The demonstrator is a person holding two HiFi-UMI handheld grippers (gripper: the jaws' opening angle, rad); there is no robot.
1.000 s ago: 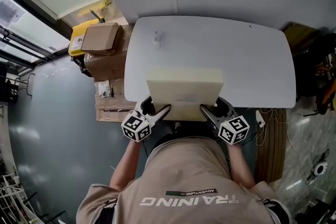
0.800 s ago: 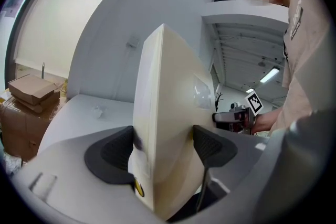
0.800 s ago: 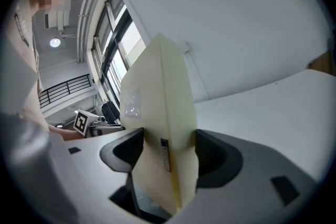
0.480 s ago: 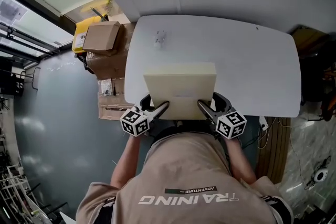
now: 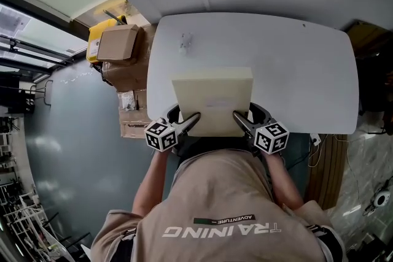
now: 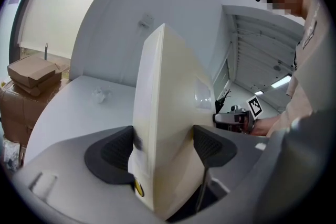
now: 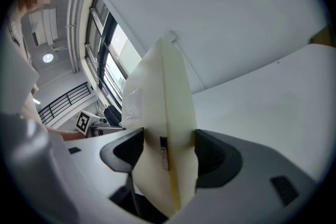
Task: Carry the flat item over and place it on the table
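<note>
Pale cream flat slab [image 5: 212,100] (thick-edged, rectangular) clamped by both grippers.

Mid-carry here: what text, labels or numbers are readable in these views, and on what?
"TRAINING": large letters on the back of the person's shirt, seen upside down.
"ADVENTURE": small dark patch on the same shirt.
Sticker on the flat box's edge: too blurred to read.
</note>
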